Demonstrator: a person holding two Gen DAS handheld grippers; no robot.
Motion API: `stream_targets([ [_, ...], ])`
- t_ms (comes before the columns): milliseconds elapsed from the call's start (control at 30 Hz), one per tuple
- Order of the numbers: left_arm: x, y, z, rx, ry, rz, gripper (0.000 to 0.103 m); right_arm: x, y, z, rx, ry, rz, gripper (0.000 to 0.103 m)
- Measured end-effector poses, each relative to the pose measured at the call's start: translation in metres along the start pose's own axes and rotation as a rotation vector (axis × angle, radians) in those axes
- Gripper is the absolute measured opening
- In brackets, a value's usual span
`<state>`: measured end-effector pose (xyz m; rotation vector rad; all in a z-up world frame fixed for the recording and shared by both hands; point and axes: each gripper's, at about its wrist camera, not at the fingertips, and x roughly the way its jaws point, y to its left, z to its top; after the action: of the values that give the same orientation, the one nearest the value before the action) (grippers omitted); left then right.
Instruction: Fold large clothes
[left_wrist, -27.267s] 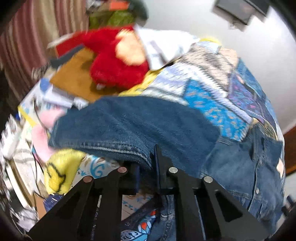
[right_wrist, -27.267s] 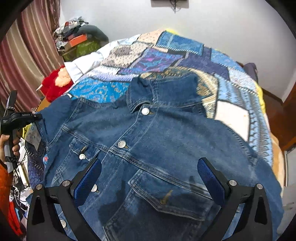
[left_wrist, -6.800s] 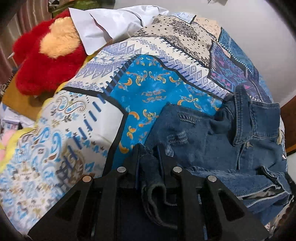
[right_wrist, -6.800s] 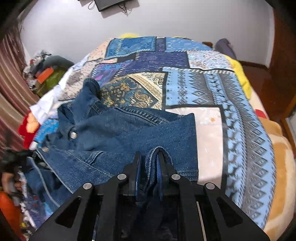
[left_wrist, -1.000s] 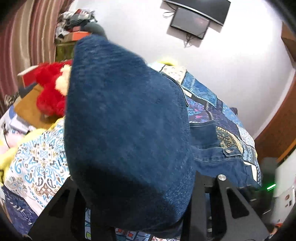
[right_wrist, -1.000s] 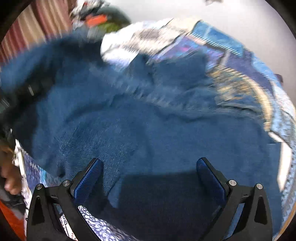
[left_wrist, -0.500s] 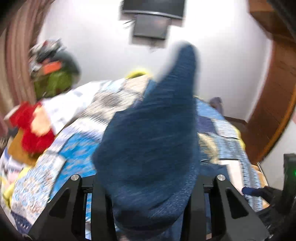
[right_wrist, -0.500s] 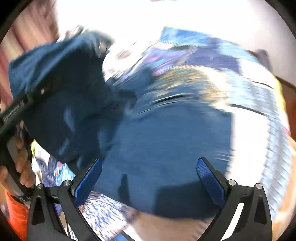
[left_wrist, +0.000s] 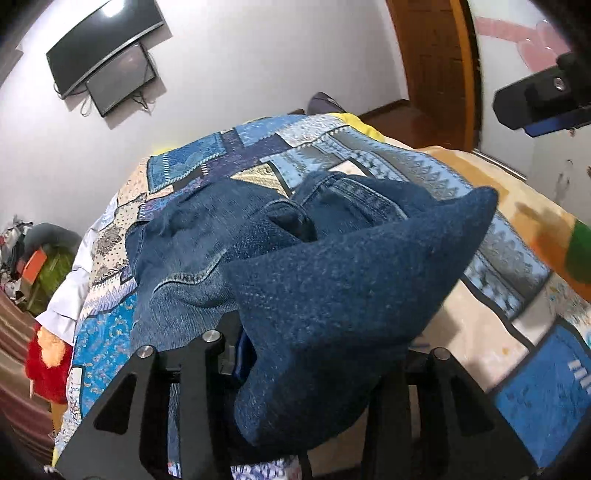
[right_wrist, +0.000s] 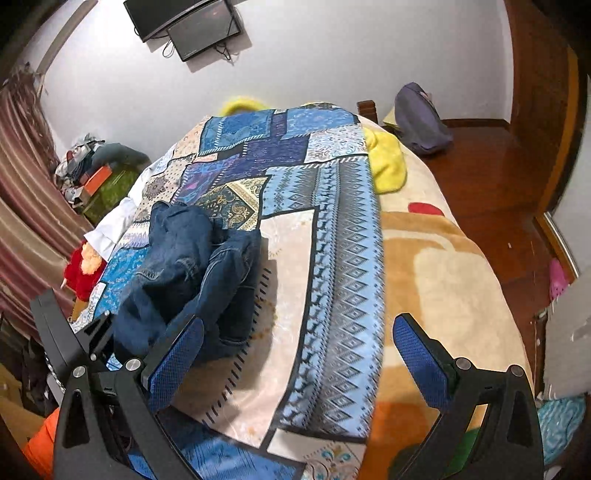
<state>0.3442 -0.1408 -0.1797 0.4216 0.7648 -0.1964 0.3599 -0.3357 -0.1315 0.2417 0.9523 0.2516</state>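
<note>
My left gripper (left_wrist: 317, 354) has a thick fold of the denim jacket (right_wrist: 184, 266) draped over and between its fingers — jaws look partly apart with cloth bunched in them, but the denim hides the tips, so I cannot tell if they are clamped. My right gripper (right_wrist: 295, 363) is spread wide, holding nothing, hovering over bare quilt (right_wrist: 332, 240). The jacket lies crumpled on the bed's left half, its long axis running away from me toward the wall. It sits left of the right gripper, so the left one is nearer — the right must cross leftward to reach it.
</note>
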Motion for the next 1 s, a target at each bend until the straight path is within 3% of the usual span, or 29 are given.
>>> stream_targets([
  [67,-0.007,0.009,0.000,-0.010,0.026,-0.014,0.042,-0.001,0.002,0.000,0.000,-0.004,0.009,0.102],
  [100,-0.009,0.009,0.003,-0.014,0.035,-0.019,0.048,0.001,0.001,0.001,-0.002,-0.003,0.016,0.102],
  [133,-0.014,0.015,0.003,-0.031,0.050,-0.047,0.063,-0.001,0.004,0.000,-0.005,-0.004,0.023,0.102],
  [200,-0.028,0.023,0.000,-0.089,0.054,-0.137,0.082,-0.005,0.013,0.000,-0.015,-0.012,0.051,0.102],
  [233,-0.035,0.028,-0.003,-0.113,0.047,-0.164,0.084,-0.008,0.016,-0.001,-0.021,-0.015,0.066,0.102],
  [333,-0.064,0.056,-0.011,-0.188,0.013,-0.176,0.088,-0.012,0.037,0.003,-0.047,-0.022,0.110,0.102],
  [500,-0.087,0.113,-0.022,-0.295,-0.048,-0.083,0.098,-0.003,0.085,0.014,-0.127,-0.024,0.160,0.102],
  [567,-0.083,0.136,-0.027,-0.320,-0.035,-0.001,0.098,0.009,0.105,0.016,-0.154,-0.011,0.178,0.103],
  [633,-0.069,0.152,-0.033,-0.345,0.010,0.013,0.099,0.023,0.121,0.017,-0.177,0.011,0.185,0.103],
  [833,-0.002,0.160,-0.061,-0.435,0.207,-0.106,0.099,0.089,0.145,0.003,-0.241,0.156,0.134,0.103],
  [933,0.008,0.154,-0.076,-0.480,0.200,-0.170,0.101,0.113,0.134,-0.007,-0.272,0.196,0.077,0.103],
  [1000,0.012,0.152,-0.081,-0.497,0.197,-0.183,0.103,0.118,0.121,-0.013,-0.293,0.211,0.088,0.103],
])
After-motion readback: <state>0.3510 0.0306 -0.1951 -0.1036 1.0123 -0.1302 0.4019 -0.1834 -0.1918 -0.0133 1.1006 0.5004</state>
